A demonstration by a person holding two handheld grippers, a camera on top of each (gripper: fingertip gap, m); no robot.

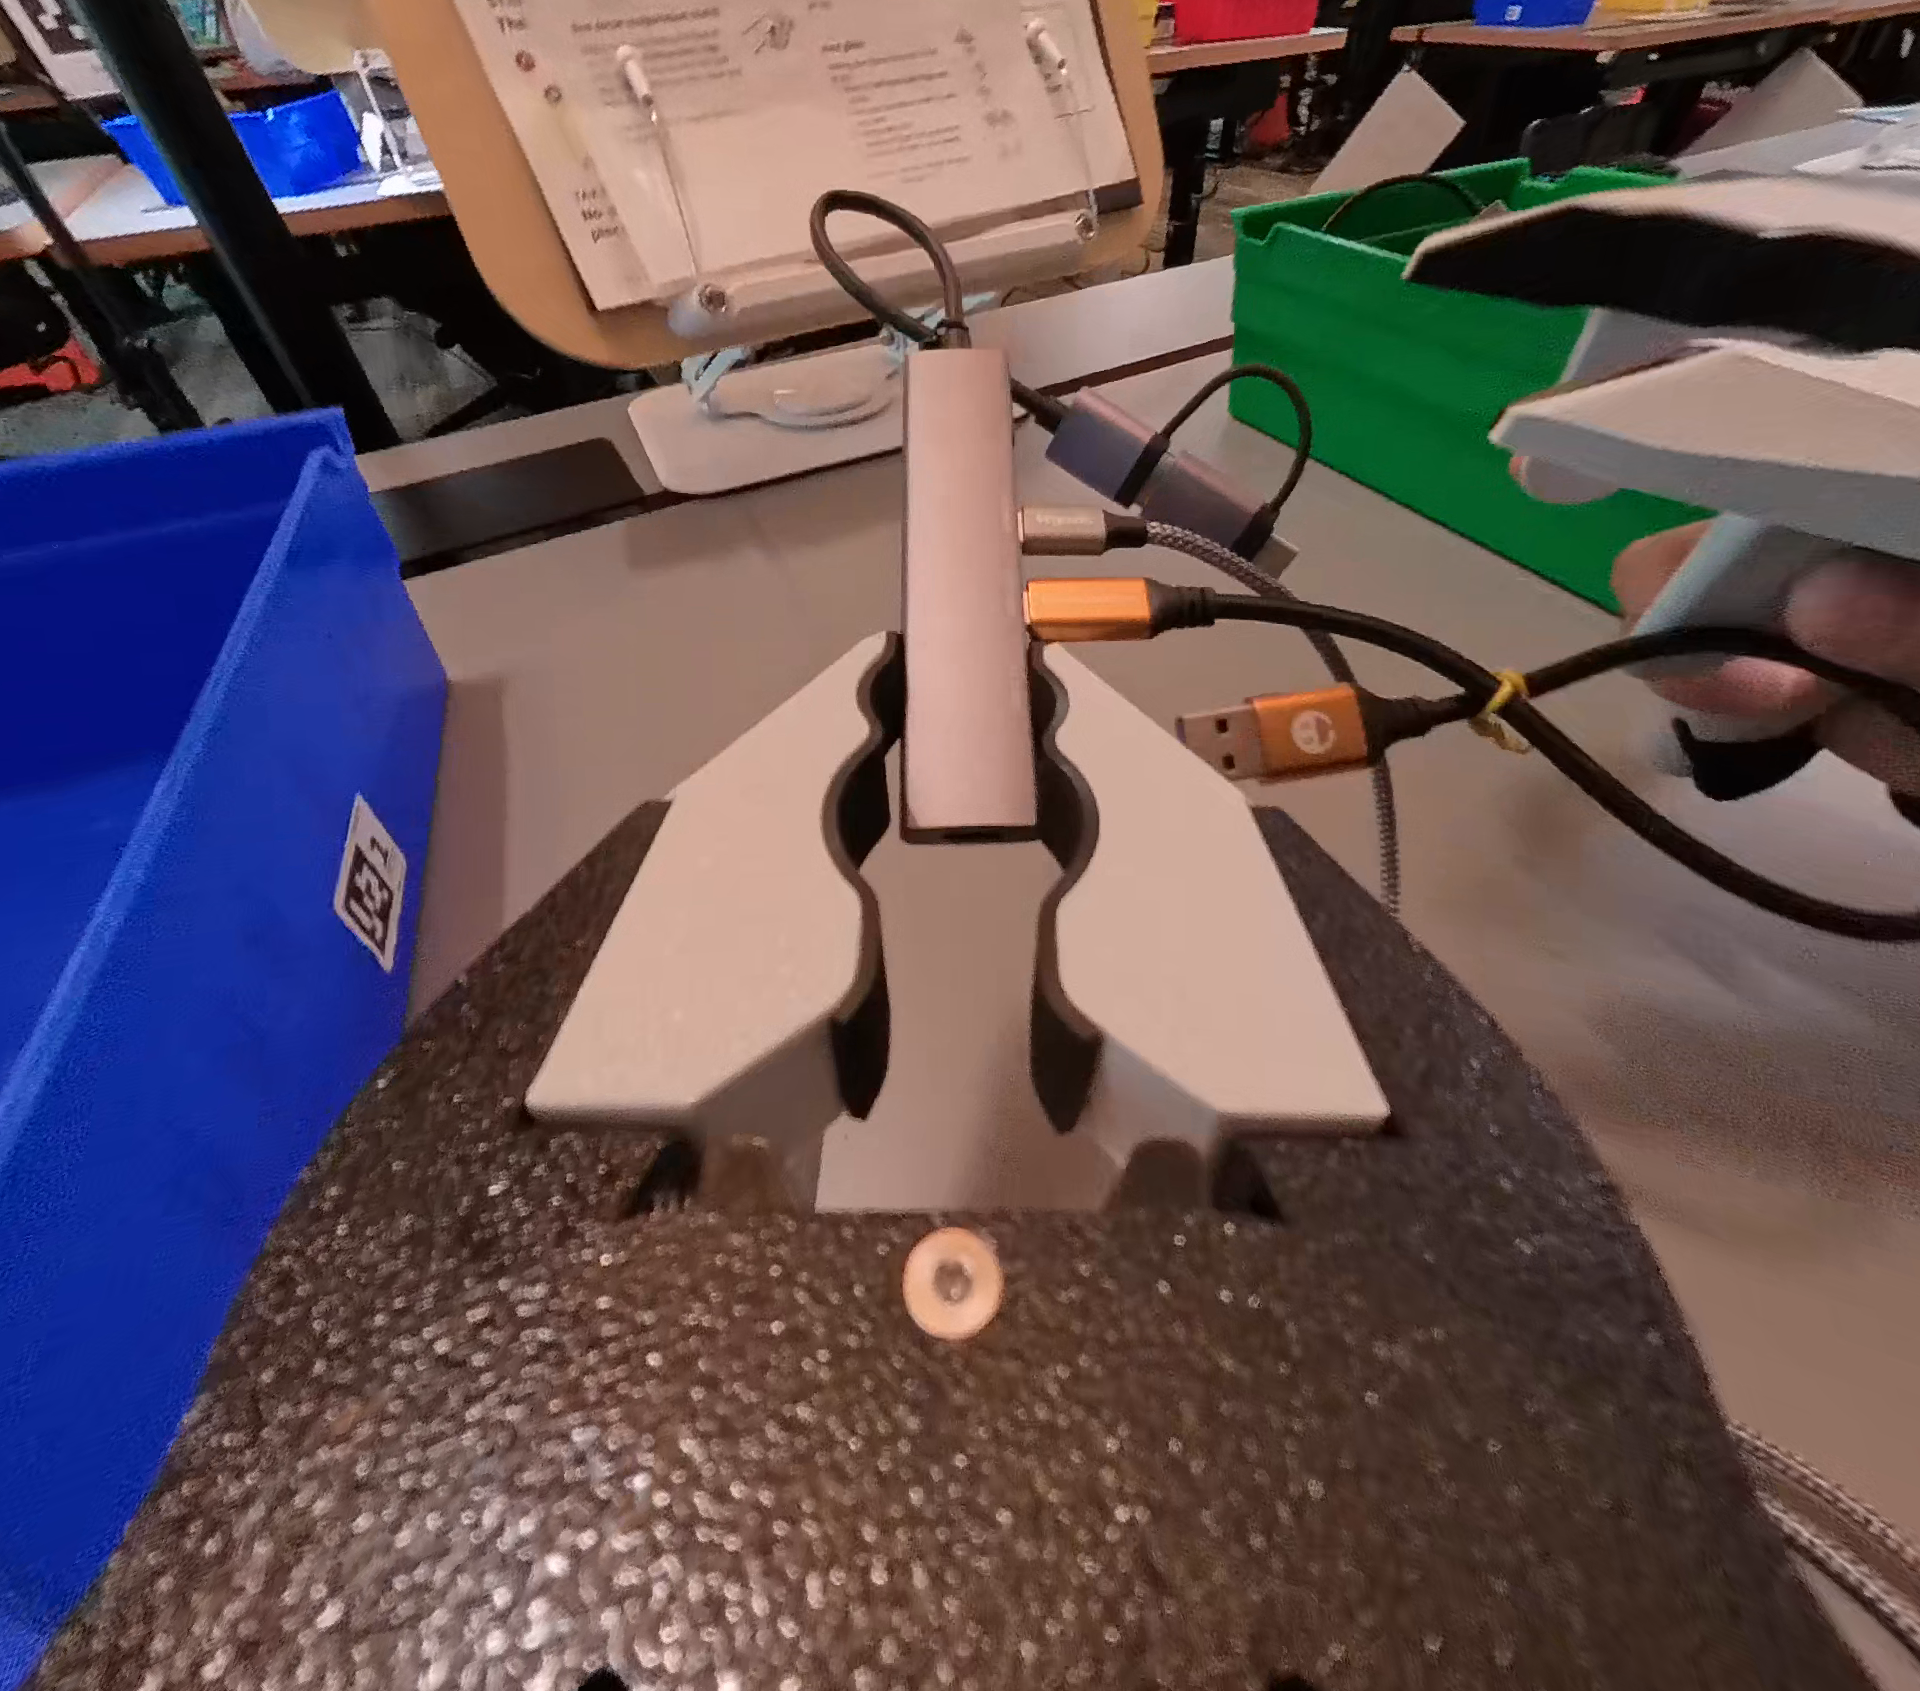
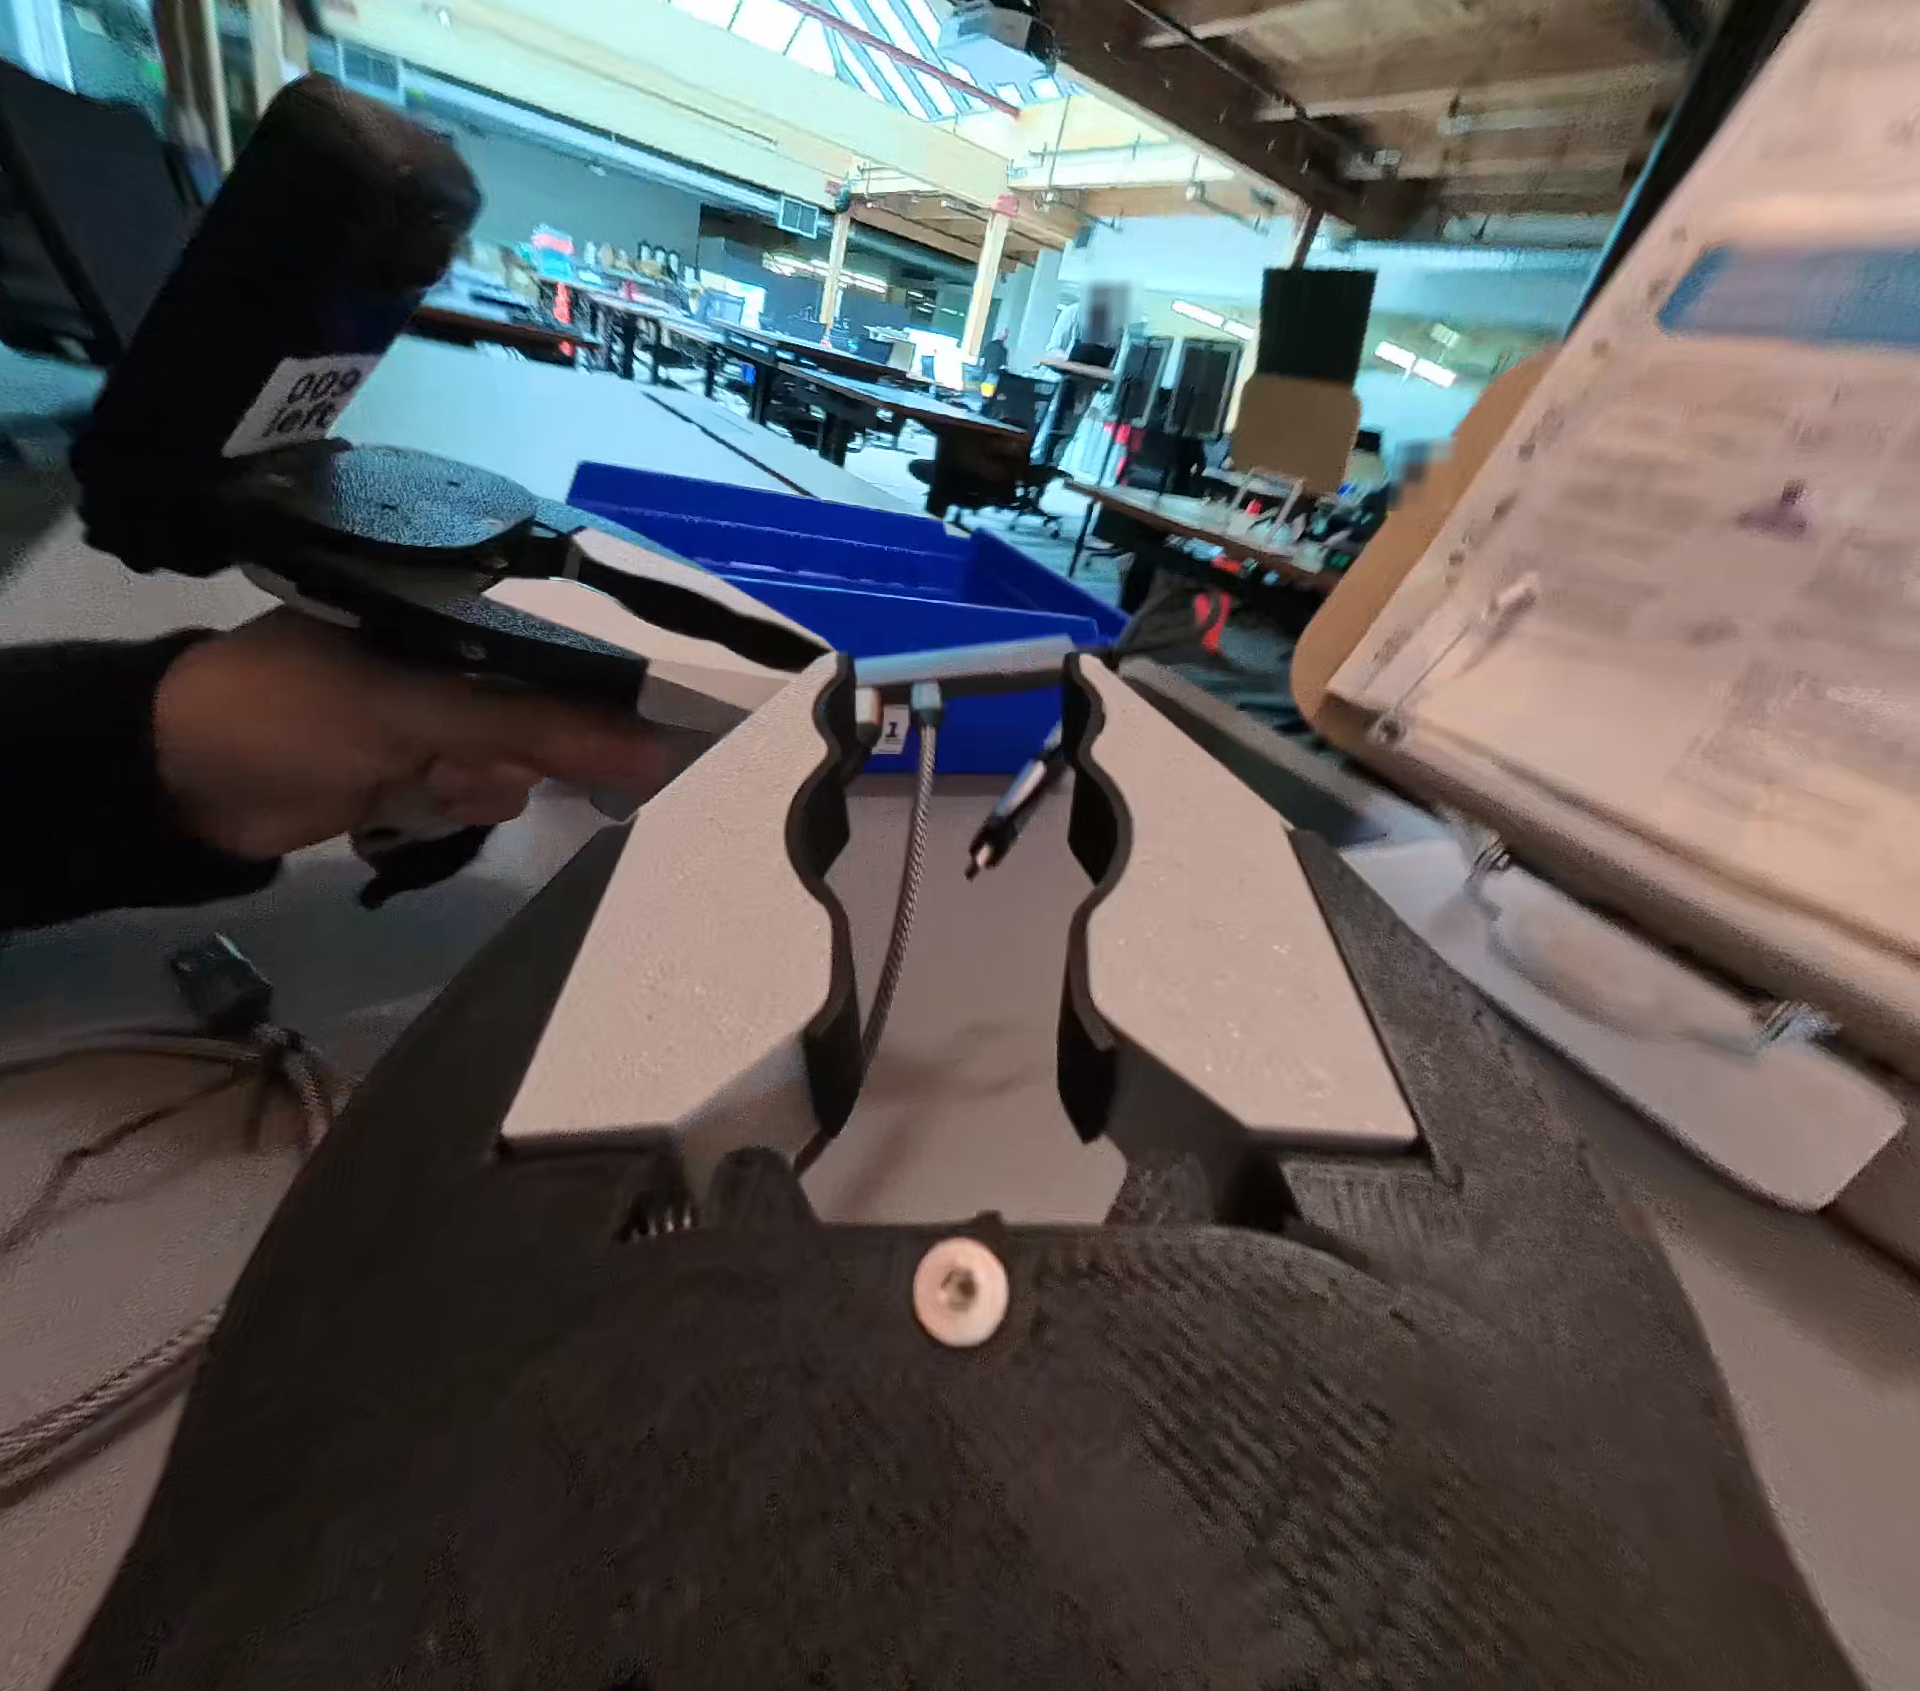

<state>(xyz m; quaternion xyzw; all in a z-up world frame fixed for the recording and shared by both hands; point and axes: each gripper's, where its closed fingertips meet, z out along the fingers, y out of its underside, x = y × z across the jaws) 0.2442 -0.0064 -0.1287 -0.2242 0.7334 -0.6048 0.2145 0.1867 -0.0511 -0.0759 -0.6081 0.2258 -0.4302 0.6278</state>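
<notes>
Grey USB hub [image 1: 961, 592] sits clenched in the left claw [image 1: 961, 768] above the worktop [image 1: 644, 633] (two cables plugged in its right side). Right claw [image 2: 961, 706] hangs released just beside it. Blue bin [image 1: 187, 706] left.
</notes>
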